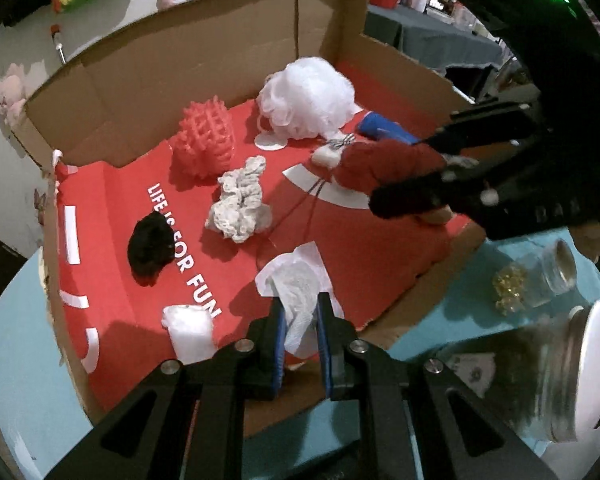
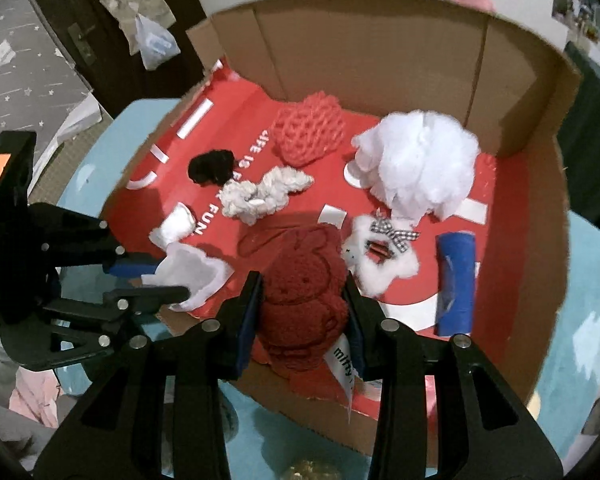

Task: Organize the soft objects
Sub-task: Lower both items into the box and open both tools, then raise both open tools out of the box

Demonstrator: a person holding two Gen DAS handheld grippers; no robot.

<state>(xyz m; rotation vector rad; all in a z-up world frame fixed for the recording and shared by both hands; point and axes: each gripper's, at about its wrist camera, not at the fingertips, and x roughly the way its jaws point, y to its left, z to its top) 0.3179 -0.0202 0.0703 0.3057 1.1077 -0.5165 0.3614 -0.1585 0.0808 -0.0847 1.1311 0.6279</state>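
Both grippers are carrying soft things into the box (image 2: 380,52), so the step in hand looks like placing. The right gripper (image 2: 302,300) has its jaws clamped on a red plush (image 2: 300,300), a nubbly bear-like toy with a white tag, held over the near edge of the box. The left gripper (image 1: 300,320) has its jaws pinched on a white tissue (image 1: 296,300), crumpled and thin, hanging over the red floor by the near wall. Next, each load probably needs lowering onto a bare red patch and the jaws easing apart, clear of the things already laid out: the white pouf (image 2: 420,168), pink mesh ball (image 2: 308,132), white scrunchie (image 2: 260,196), black tuft (image 2: 212,168) and blue roll (image 2: 454,280). The box sits on a teal desk (image 1: 16,360).
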